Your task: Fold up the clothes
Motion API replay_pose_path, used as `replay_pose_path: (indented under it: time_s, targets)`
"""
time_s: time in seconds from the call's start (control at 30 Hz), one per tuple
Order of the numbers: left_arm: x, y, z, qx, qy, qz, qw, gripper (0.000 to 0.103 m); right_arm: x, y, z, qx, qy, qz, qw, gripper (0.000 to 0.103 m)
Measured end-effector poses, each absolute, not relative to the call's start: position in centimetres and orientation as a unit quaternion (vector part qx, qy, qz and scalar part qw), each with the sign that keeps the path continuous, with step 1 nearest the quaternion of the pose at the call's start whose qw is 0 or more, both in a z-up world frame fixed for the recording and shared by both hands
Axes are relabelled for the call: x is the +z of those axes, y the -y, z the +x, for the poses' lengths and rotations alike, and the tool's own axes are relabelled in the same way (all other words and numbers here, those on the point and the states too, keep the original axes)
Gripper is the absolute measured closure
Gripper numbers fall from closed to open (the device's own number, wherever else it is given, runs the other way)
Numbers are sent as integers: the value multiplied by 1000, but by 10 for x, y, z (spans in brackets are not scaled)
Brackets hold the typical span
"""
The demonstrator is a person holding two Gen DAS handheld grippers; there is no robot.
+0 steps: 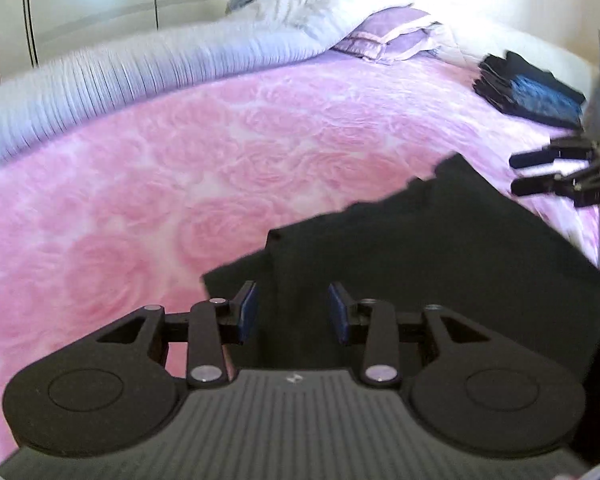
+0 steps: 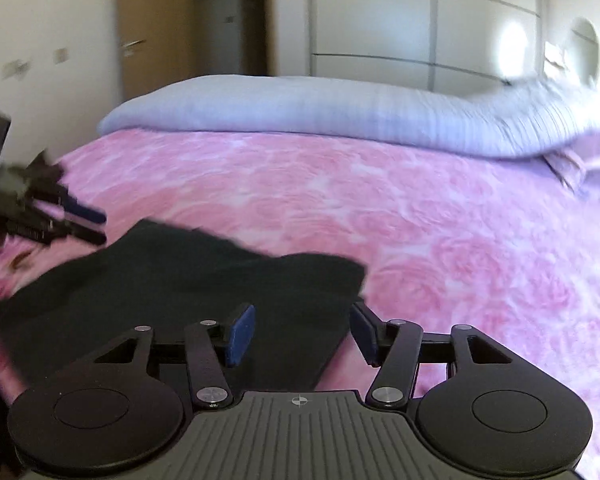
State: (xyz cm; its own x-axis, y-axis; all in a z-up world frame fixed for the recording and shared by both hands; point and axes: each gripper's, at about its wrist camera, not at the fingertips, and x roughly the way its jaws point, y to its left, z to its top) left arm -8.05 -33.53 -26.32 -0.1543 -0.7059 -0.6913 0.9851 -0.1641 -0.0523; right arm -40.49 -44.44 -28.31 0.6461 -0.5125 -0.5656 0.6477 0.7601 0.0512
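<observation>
A black garment (image 1: 440, 248) lies partly folded on the pink rose-patterned bedspread (image 1: 180, 168) near the bed's front edge. My left gripper (image 1: 293, 312) is open and empty, hovering over the garment's left part. My right gripper (image 2: 302, 334) is open and empty above the garment (image 2: 180, 280) near its right edge. The right gripper also shows at the right edge of the left wrist view (image 1: 518, 172), open. The left gripper shows at the left edge of the right wrist view (image 2: 100, 226), open.
A stack of folded dark clothes (image 1: 532, 88) sits at the far right of the bed. A rolled grey-lilac duvet (image 1: 140, 76) runs along the far side, with lilac pillows (image 1: 388, 34) by it. A wardrobe (image 2: 420, 28) and a door (image 2: 156, 28) stand beyond the bed.
</observation>
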Motion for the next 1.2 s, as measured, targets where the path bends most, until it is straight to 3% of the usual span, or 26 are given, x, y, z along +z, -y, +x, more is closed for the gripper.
replay_pose_path:
  time_s: [0.13, 0.17, 0.2, 0.23, 0.33, 0.47, 0.57, 0.73, 1.0, 1.1, 1.2]
  targets:
    - [-288, 374, -70, -714, -314, 254, 571, 71, -299, 494, -388, -336, -256, 182, 888, 47]
    - [-289, 374, -71, -722, -305, 256, 566, 84, -306, 506, -385, -335, -251, 203, 885, 50]
    - [-286, 374, -70, -730, -291, 254, 564, 97, -311, 514, -384, -336, -249, 221, 881, 91]
    - [-278, 366, -72, -736, -271, 249, 569, 97, -310, 516, -385, -338, -255, 220, 879, 101]
    - [-263, 353, -65, -736, -240, 210, 597, 97, -304, 515, -385, -338, -250, 196, 886, 102]
    - [-292, 374, -65, -721, -259, 232, 599, 96, -298, 512, -384, -335, -238, 157, 898, 102]
    - [-307, 387, -65, -711, -278, 236, 601, 94, -326, 529, -380, -332, -279, 179, 883, 101]
    - [-288, 379, -60, -688, -278, 246, 623, 73, -313, 514, -393, -357, -280, 167, 875, 96]
    - [-247, 286, -77, -685, -249, 227, 646, 78, -267, 413, -417, -344, -242, 130, 898, 82]
    - [-248, 245, -100, -706, -263, 217, 620, 75, -275, 364, -418, -289, -242, 142, 915, 82]
    - [-274, 222, -119, -700, -267, 253, 613, 74, -304, 329, -419, -264, -293, 119, 911, 82]
